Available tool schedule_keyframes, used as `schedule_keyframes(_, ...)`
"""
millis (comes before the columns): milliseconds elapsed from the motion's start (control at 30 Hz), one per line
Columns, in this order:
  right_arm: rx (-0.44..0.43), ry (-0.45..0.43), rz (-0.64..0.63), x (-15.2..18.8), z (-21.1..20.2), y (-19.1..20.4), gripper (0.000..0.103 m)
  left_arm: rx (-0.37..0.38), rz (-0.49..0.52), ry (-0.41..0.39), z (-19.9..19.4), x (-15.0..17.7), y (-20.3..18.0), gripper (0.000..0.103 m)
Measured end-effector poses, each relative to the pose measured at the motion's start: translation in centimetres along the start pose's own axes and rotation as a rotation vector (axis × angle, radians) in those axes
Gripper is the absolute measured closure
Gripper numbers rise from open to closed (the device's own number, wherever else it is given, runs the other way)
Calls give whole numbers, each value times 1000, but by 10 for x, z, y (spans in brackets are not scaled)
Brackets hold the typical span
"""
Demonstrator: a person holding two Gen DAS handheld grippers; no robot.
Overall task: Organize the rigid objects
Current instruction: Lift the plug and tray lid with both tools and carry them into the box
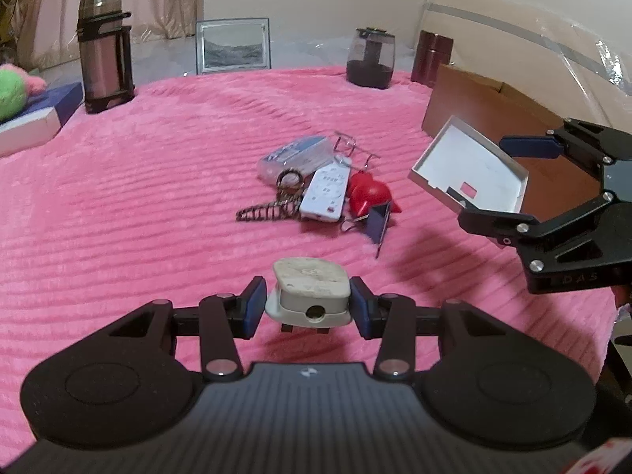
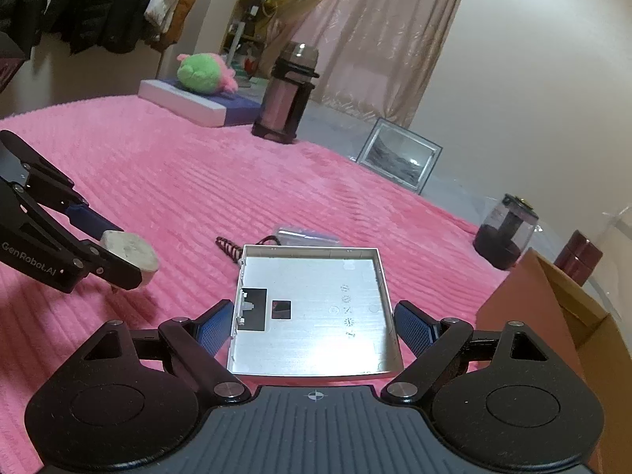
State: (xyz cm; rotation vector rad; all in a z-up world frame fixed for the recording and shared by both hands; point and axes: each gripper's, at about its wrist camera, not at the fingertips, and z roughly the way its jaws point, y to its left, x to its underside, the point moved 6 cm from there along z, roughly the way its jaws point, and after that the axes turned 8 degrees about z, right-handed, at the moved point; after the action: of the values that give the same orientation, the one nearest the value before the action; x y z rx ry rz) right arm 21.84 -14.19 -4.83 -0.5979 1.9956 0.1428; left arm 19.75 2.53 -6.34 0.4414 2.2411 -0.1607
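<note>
On the far left, beside a white and blue box, stands the thermos (image 1: 104,51). It is not part of my work now. My left gripper (image 1: 307,303) has its fingers narrow, and the blue pads press on both sides of a worn white plug (image 1: 310,290), which I hold lifted above the pink blanket (image 1: 118,205). The prongs of the plug point down.

Ahead of this gripper, in the middle of the blanket, lies the small pile that I judge is still to be sorted: a coil spring (image 1: 264,210), a white remote (image 1: 326,194), a red toy (image 1: 369,193) and a dark binder clip (image 1: 378,222), all touching or nearly touching.

More to the right, my right gripper (image 2: 315,326) has its fingers wide, closed on the two opposite edges of a flat white tray (image 2: 316,308). The tray is also in the air, with its open side toward the camera.

The cardboard box (image 2: 553,316) stands at the right border, just beside the right gripper and well apart from the left one. So I think the tray should go first, and the plug must travel to the right, across the pile, to reach the box.
</note>
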Motion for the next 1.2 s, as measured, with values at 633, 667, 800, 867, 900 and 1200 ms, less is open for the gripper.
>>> schedule_keyframes(633,3,-58,42,-31,-104,-134,19,197,256,-94,-17,-123,-86,63)
schedule_keyframes(667,3,-51,38,-30,-109,-147,19,213,277,-102,-17,-131,-93,63)
schedule_keyframes(800,-4,-3,3,-23,-126,-197,19,287,364,-122,-14,-165,-129,63)
schedule_keyframes(867,-6,28,-7,-20,-132,-221,19,321,403,-127,-11,-180,-148,63)
schedule_keyframes(900,-7,40,-10,-19,-134,-231,19,337,421,-130,-9,-187,-157,63)
schedule_keyframes(1200,-15,182,-166,1,-118,-292,19,439,561,-124,26,-234,-228,63)
